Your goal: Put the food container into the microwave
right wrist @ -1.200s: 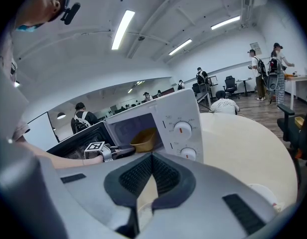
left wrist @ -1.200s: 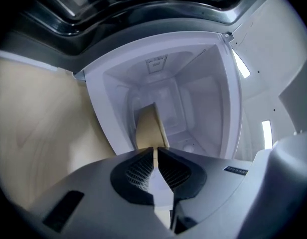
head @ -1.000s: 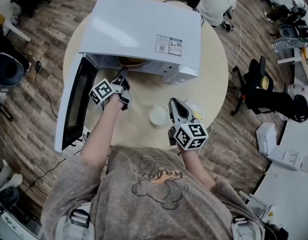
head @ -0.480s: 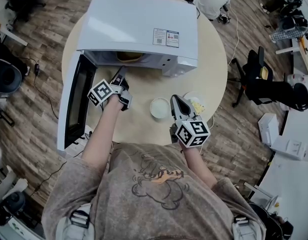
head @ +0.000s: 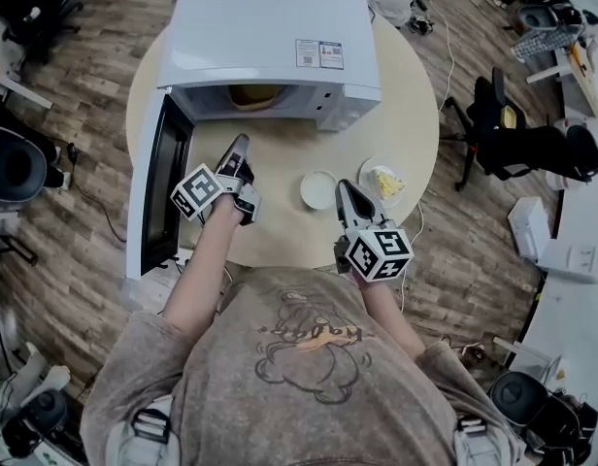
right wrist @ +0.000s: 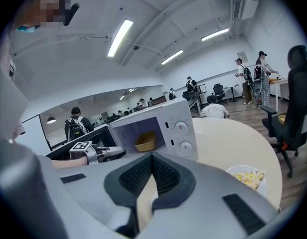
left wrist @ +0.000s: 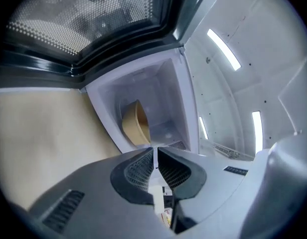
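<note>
1. On the round table [head: 408, 115], a white microwave [head: 270, 47] stands with its door [head: 161, 190] swung wide open to the person's left.
2. Food container [head: 252, 95]: tan, bowl-shaped, sitting inside the microwave cavity. Neither gripper touches it. The left gripper view shows it on the cavity floor [left wrist: 135, 123], and the right gripper view shows it through the open front [right wrist: 146, 142].
3. Left gripper [head: 241, 149]: held over the table just in front of the cavity opening, tips pointing at it. In its own view the jaws [left wrist: 156, 151] are pressed together with only a hairline slit between the ribbed pads, and nothing is caught there.
4. Right gripper [head: 346, 192]: nearer the person, well apart from the microwave and pointing toward it. Its jaws [right wrist: 152, 157] meet at the tips and hold nothing.
5. White round dish [head: 318, 188]: on the table between the two grippers, just beside the right gripper's tips. Looks empty from above.
6. Plate [head: 369, 167]: to the right of that dish, near the table edge, with a heap of yellow food on it. It also shows at lower right in the right gripper view [right wrist: 232, 172].
7. Floor: wood planks all around the table. A black office chair [head: 513, 153] stands off to the right.
</note>
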Demonstrator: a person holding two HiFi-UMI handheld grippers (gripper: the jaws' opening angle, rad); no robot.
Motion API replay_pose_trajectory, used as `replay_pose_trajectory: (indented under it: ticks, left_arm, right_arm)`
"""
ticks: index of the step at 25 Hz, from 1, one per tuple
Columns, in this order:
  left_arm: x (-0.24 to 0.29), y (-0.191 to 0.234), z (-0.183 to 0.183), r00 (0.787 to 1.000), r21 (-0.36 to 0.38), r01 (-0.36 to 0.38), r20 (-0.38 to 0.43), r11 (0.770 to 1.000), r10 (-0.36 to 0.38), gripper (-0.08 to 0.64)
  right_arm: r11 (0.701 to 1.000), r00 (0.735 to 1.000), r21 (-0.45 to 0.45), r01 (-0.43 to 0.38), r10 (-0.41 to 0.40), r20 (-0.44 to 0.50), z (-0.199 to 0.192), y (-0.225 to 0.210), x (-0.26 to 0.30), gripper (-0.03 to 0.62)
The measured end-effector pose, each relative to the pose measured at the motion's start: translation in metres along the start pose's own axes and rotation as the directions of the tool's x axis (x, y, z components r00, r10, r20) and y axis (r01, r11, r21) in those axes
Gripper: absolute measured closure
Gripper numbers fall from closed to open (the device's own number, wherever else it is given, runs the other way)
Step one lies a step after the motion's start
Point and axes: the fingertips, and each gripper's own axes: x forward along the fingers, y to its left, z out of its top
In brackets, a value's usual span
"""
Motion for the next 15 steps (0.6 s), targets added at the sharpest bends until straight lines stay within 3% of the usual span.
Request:
replay_pose_trajectory:
  ticks: [5, 15]
  left_arm:
    - [-0.023, -0.023, -0.007, 1.000, 0.017, 0.031, 0.001, 0.999, -0.031, 0.512]
    - [-0.072, -0.061, -0.025, 0.997, 0.071, 0.053, 0.051, 0.996, -0.057, 0.512]
  right_arm:
    - [0.999, 1.000, -0.022, -0.026, 0.026, 0.011, 0.002, 0.008, -0.005, 0.591]
    - [0.986, 0.987, -0.061, -0.158, 0.160, 0.022, 0.004, 0.025, -0.011, 0.592]
